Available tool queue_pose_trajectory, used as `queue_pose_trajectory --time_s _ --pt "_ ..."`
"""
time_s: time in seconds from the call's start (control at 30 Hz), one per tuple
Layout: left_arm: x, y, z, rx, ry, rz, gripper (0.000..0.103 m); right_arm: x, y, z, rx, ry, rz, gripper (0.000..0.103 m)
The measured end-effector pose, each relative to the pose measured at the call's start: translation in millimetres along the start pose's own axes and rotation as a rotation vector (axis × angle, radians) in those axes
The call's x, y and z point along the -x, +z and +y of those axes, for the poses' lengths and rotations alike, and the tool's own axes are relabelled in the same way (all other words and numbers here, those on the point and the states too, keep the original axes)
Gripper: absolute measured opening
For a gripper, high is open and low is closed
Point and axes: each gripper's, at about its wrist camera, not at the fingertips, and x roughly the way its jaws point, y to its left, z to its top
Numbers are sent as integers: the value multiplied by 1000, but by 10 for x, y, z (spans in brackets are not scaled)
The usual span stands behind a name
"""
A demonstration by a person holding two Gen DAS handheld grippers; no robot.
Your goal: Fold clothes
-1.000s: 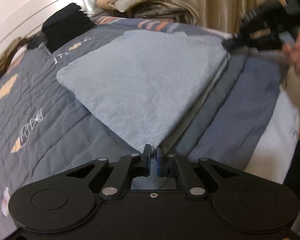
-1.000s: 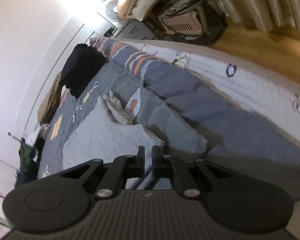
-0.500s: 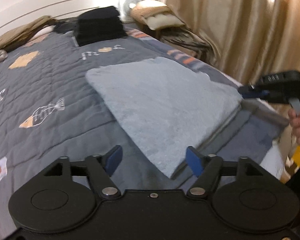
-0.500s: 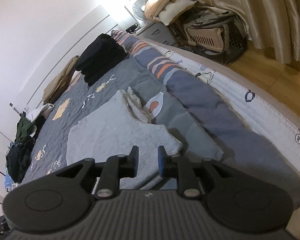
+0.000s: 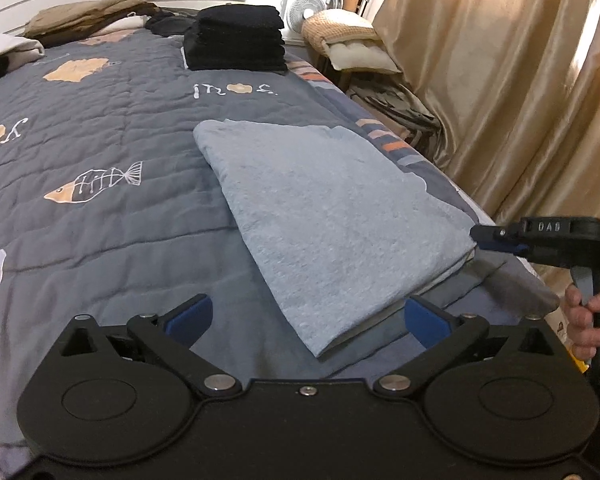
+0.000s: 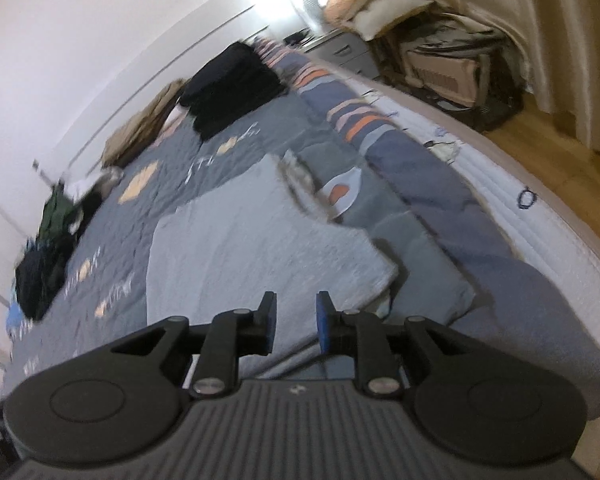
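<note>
Hovering over near corner of folded garment: left hand-held gripper (image 5: 306,322), jaws opening wide, nothing gripped, blue pads clear of cloth. Right hand-held gripper (image 6: 296,322) slightly parted, empty, just off garment's right corner. Light blue garment (image 5: 324,216) folded flat, fuzzy texture, near bed's right edge on grey fish-print quilt (image 5: 100,152). Black folded stack (image 5: 236,38) toward headboard end.

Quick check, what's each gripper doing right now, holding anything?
Left gripper: jaws opening wide, nothing gripped; the folded light blue garment lies free.
Right gripper: slightly open, holding nothing.
</note>
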Motion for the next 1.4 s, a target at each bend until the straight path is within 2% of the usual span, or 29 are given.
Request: queue_pose_trajectory --time_s 0.13,0.37,0.43,0.5,0.67,0.8,0.93,1.03,1.4 --pt "7 -10 -26 19 34 26 103 42 -25 188 72 17 51 20" --pt "76 44 -92 21 57 52 103 252 -71 447 142 -34 72 21" --pt "100 69 -144 -12 52 67 103 327 -65 497 168 -47 78 22" --pt "140 99 -206 -53 49 70 103 407 -58 541 189 -59 74 40" --pt "314 227 -270 -29 37 32 103 612 -19 639 218 -79 49 57" --pt "407 314 -352 -46 45 11 103 742 24 756 249 -110 49 65" --pt "466 382 -350 -4 31 24 103 871 48 879 277 -134 66 68" --pt "499 413 -344 8 35 46 103 962 40 967 297 -100 90 68" --pt "639 448 -378 -47 48 66 103 986 29 1166 304 -111 131 69"
